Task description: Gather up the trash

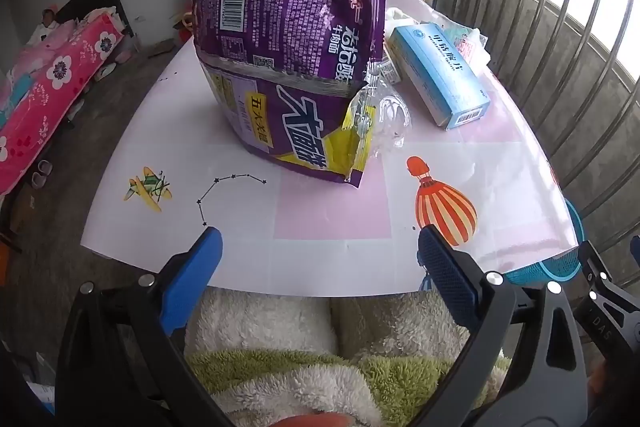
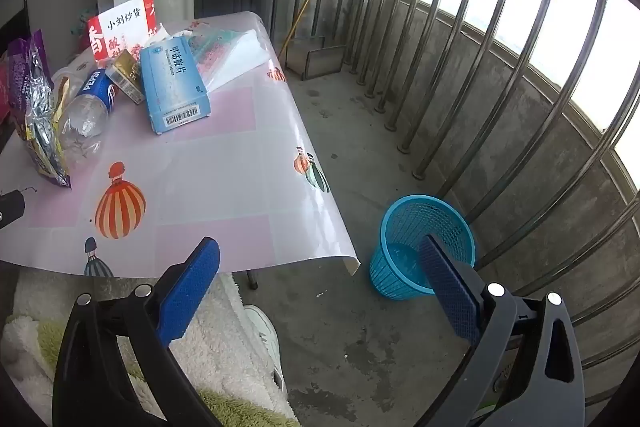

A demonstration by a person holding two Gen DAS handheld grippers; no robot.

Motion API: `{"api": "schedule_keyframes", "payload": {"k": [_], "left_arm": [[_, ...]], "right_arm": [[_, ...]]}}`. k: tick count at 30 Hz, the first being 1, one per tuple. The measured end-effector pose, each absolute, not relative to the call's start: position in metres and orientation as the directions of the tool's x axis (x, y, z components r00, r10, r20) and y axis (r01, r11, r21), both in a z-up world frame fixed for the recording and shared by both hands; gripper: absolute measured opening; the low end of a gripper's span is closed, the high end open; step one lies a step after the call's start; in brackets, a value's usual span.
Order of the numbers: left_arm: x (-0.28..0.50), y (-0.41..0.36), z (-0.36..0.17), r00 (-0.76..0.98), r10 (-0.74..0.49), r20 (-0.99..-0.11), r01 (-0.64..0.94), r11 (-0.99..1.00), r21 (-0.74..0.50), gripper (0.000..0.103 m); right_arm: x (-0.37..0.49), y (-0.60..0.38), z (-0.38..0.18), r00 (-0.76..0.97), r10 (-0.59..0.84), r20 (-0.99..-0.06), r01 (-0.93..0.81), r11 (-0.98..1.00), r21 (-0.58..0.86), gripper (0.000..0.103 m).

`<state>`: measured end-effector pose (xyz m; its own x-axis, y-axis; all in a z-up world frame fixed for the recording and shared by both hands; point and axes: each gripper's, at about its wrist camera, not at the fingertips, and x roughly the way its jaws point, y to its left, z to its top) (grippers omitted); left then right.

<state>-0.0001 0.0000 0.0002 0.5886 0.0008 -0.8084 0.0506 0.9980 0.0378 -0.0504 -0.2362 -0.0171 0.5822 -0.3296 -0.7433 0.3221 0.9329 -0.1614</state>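
A purple noodle bag [image 1: 288,67] stands torn open on the table [image 1: 328,211], with a clear plastic bottle [image 1: 390,117] and a blue medicine box [image 1: 438,75] to its right. My left gripper [image 1: 318,241] is open and empty at the table's near edge, short of the bag. In the right wrist view the bag [image 2: 34,115], the Pepsi-labelled bottle [image 2: 90,103], the blue box [image 2: 172,87], a small gold box [image 2: 126,75] and a red-and-white packet [image 2: 122,27] lie at the table's far left. My right gripper [image 2: 320,251] is open and empty beyond the table's right corner, above a blue mesh bin [image 2: 420,247] on the floor.
Steel railing bars [image 2: 460,67] run along the right side behind the bin. White plastic wrapping [image 2: 232,55] lies at the back of the table. A bed with pink bedding [image 1: 52,87] stands at the left. A fleecy garment [image 1: 280,355] is below both grippers.
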Motion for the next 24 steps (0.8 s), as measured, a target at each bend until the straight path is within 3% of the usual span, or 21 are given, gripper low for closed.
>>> {"api": "schedule_keyframes", "payload": {"k": [24], "left_arm": [[0.0016, 0.0003, -0.0052, 0.575, 0.004, -0.818, 0.050, 0.998, 0.040, 0.094]], "right_arm": [[-0.0489, -0.2375, -0.0169, 0.584, -0.330, -0.741, 0.325, 0.932, -0.159, 0.097]]}}
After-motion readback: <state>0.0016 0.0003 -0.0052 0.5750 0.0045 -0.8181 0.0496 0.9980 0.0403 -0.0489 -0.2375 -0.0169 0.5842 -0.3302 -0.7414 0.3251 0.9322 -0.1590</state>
